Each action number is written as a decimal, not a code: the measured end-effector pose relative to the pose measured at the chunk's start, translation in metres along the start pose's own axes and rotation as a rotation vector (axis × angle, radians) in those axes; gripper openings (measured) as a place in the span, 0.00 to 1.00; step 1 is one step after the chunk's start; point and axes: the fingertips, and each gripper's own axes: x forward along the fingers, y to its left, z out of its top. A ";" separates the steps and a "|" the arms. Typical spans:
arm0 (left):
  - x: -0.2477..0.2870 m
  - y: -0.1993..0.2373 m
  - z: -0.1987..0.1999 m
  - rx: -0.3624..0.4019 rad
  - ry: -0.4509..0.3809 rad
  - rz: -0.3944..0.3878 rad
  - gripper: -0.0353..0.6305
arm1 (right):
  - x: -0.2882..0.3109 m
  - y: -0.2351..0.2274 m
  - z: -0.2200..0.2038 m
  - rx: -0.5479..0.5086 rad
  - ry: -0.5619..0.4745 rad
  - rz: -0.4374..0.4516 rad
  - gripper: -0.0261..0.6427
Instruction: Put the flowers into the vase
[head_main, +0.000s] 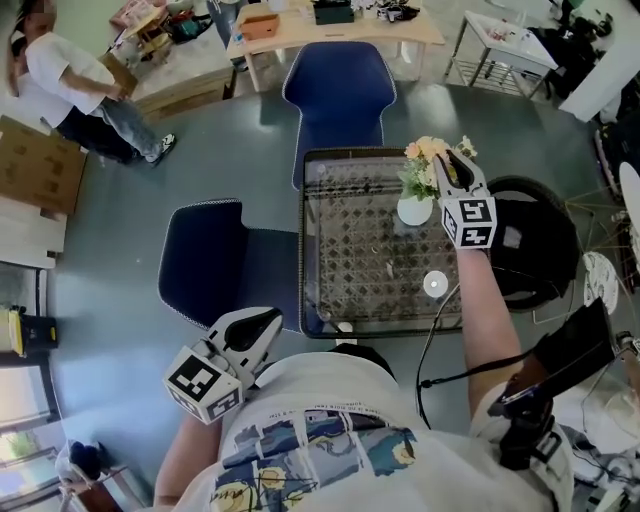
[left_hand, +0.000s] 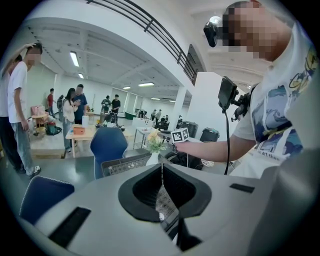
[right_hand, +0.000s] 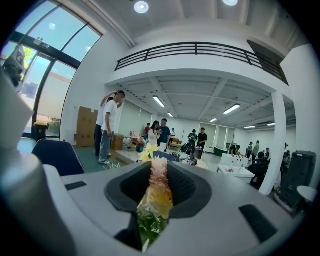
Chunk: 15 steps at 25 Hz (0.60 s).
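Note:
A white vase (head_main: 415, 210) stands at the far right of a metal mesh table (head_main: 312, 250), with pale yellow and white flowers (head_main: 424, 152) and green leaves rising from it. My right gripper (head_main: 447, 165) hovers just above the vase's mouth, among those blooms. In the right gripper view it (right_hand: 156, 177) is shut on a flower stem (right_hand: 157, 192) with pink and yellow petals and green leaves. My left gripper (head_main: 268, 322) is held low by my body, off the table's near left corner, shut and empty (left_hand: 161, 172). From there the vase (left_hand: 153, 159) shows far off.
A small white round object (head_main: 434, 284) lies on the mesh near the vase. Blue chairs stand behind the table (head_main: 340, 85) and to its left (head_main: 205, 260). A black round object (head_main: 535, 245) sits at the right. A person (head_main: 80, 90) stands at the far left.

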 end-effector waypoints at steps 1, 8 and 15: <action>-0.001 0.000 0.001 0.001 0.001 -0.002 0.07 | 0.000 0.002 -0.008 0.012 0.023 0.008 0.17; -0.017 -0.006 -0.004 0.000 -0.009 -0.035 0.07 | -0.022 0.009 -0.014 0.072 0.077 0.018 0.36; -0.052 -0.010 -0.023 0.017 -0.025 -0.122 0.07 | -0.072 0.061 -0.005 0.096 0.091 -0.006 0.36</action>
